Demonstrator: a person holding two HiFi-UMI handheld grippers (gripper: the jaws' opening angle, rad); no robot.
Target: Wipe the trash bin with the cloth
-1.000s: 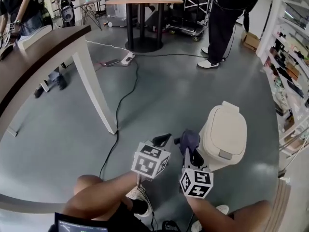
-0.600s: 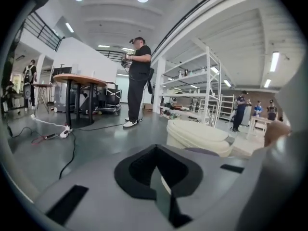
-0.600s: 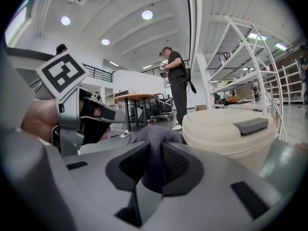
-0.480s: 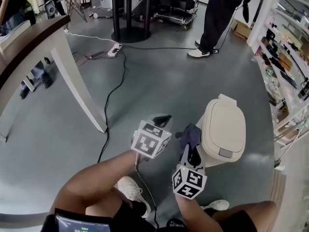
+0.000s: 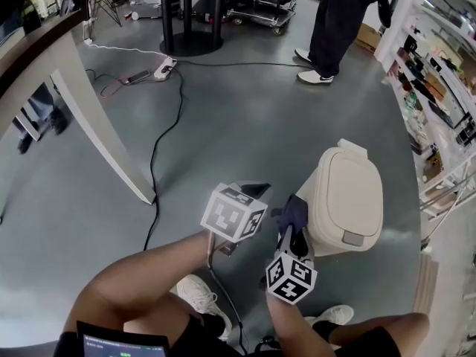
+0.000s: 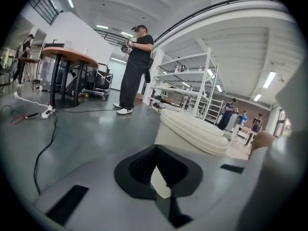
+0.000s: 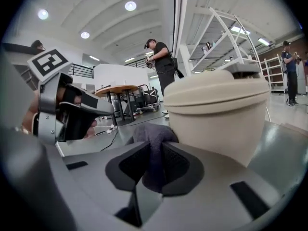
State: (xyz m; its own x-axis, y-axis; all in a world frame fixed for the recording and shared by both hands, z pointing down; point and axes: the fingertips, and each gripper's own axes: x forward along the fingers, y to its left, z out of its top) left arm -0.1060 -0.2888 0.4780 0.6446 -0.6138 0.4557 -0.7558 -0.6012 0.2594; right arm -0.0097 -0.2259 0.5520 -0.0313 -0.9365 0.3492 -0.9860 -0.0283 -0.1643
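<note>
Low in the head view, right of centre, the cream bin (image 5: 346, 199) stands upright on the grey floor (image 5: 245, 125) with its lid down. The cloth (image 5: 292, 213), a dark bunched wad, sits at the bin's left wall. It looks to be touching, though contact is not certain.

The right gripper (image 5: 294, 233) has its claw pinching the cloth. In the right gripper view a fold of cloth fills the gap between the pads and bulges out past them toward the bin. The left gripper (image 5: 253, 190) hangs just left of the cloth, apart from the bin. Its claw is pressed together on nothing, and the bin shows beyond it at centre right of the left gripper view.

The cloth looks soft and limp, so it will likely crumple instead of lying flat. Holding it by the bunched middle, as now, leaves enough free fabric to drag along the wall. The bin seems to be light, hollow plastic with a smooth skin. A sideways push could slide or tip it on this floor. The left gripper may do best bracing the lid or the far wall.
</note>
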